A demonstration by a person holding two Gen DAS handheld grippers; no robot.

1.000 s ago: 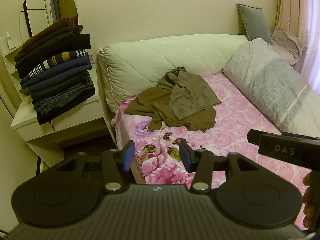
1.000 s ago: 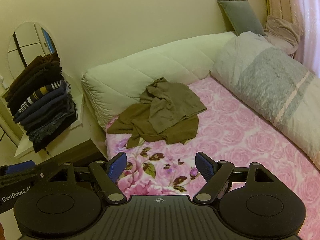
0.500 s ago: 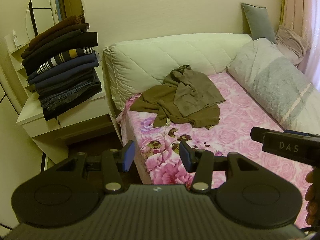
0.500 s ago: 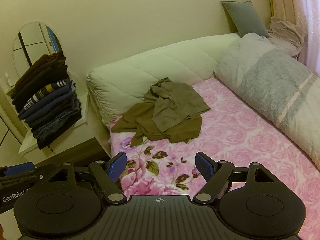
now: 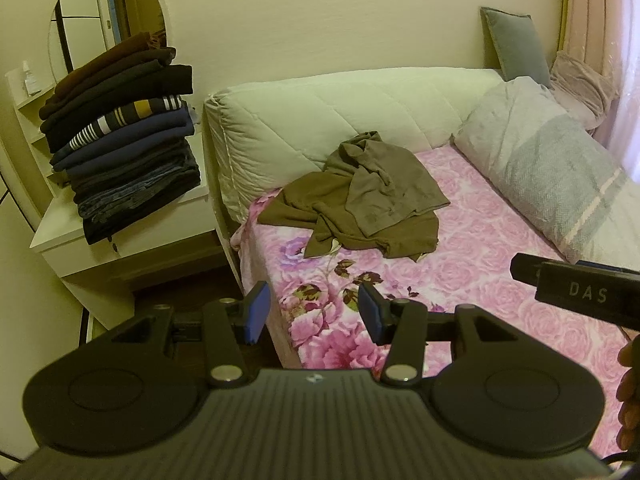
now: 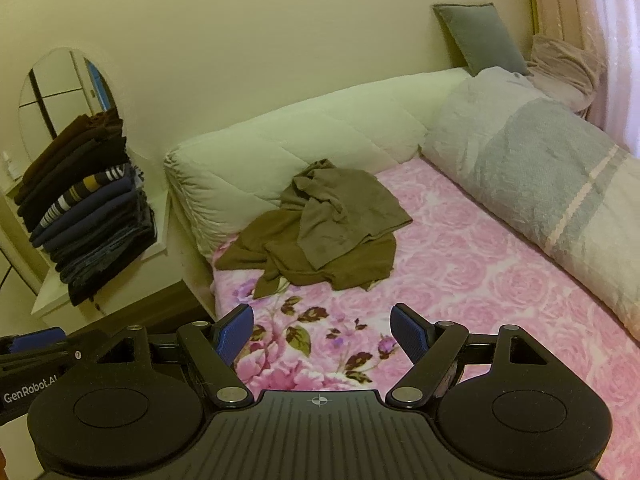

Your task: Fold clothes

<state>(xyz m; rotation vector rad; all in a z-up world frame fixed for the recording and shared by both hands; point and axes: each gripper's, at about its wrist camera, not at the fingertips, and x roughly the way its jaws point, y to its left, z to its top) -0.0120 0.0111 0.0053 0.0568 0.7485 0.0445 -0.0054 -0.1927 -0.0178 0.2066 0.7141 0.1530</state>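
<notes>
A crumpled heap of brown clothes [image 5: 360,196] [image 6: 320,232] lies on the pink floral bed sheet [image 5: 460,280] near the head end. In it, a lighter olive-grey garment is draped over a darker brown one. My left gripper [image 5: 312,312] hangs open above the bed's near corner, well short of the heap, with nothing between its blue pads. My right gripper [image 6: 322,330] is also open and empty above the flowered sheet [image 6: 460,264], in front of the heap. A tall stack of folded dark clothes [image 5: 120,140] [image 6: 84,208] leans on a white side table [image 5: 120,252].
A cream quilted bolster [image 5: 340,120] lines the wall behind the heap. A grey striped rolled blanket [image 5: 552,176] runs along the bed's right side, with a grey cushion [image 5: 512,48] beyond it. An oval mirror [image 5: 104,12] stands behind the stack. Fingers of a hand [image 5: 630,380] show at the right edge.
</notes>
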